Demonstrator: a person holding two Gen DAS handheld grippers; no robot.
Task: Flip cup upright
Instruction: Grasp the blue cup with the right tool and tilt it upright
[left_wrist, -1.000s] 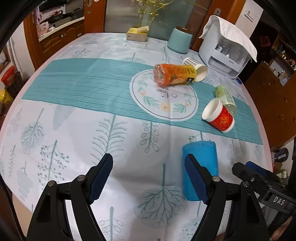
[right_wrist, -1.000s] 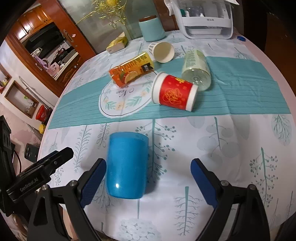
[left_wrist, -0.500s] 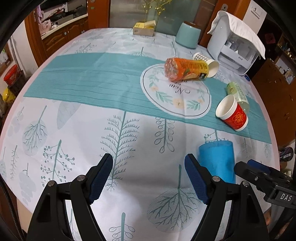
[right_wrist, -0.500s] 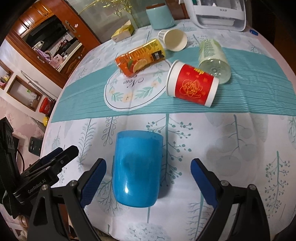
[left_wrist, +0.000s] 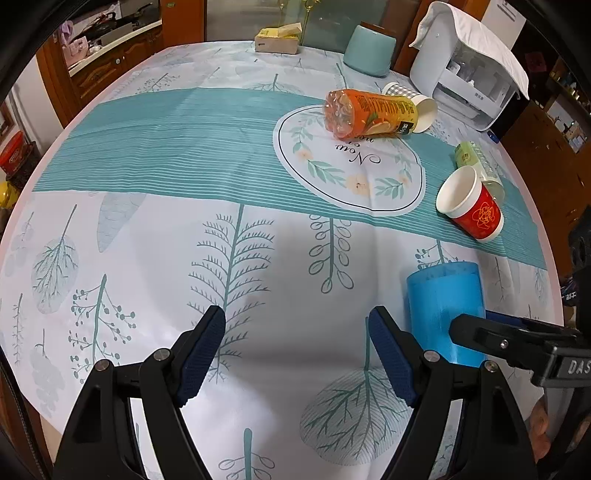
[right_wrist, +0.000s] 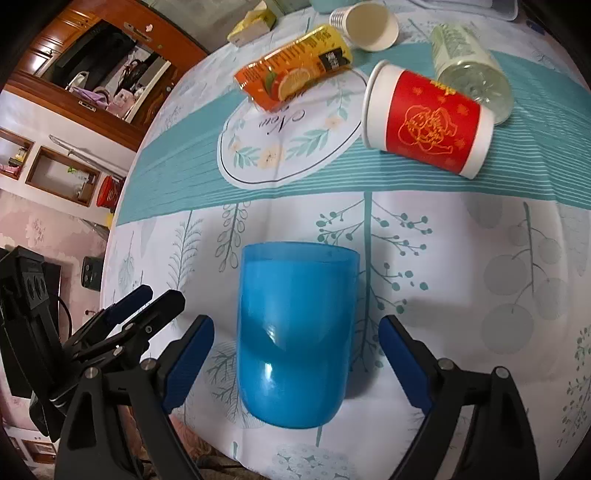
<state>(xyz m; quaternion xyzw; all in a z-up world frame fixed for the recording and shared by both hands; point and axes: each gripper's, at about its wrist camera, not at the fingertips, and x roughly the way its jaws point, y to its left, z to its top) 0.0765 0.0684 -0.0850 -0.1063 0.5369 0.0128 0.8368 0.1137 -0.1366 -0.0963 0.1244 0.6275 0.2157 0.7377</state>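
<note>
A blue plastic cup (right_wrist: 295, 332) lies on its side on the tablecloth, mouth pointing away from me, base toward me. My right gripper (right_wrist: 295, 354) is open, its fingers on either side of the cup near its base, not touching. The cup also shows in the left wrist view (left_wrist: 445, 310), to the right of my left gripper (left_wrist: 297, 343), which is open and empty over bare cloth. The right gripper's finger (left_wrist: 498, 332) crosses the cup's near end there.
A red paper cup (right_wrist: 428, 122), a clear bottle (right_wrist: 472, 70), an orange juice bottle (right_wrist: 295, 70) and a white paper cup (right_wrist: 369, 22) lie on their sides farther back. A white appliance (left_wrist: 469, 74), a teal canister (left_wrist: 369, 48) and a tissue box (left_wrist: 277, 37) stand at the far edge.
My right gripper has moved forward, so the blue cup now lies between its fingers. My left gripper has drifted left, away from the cup.
</note>
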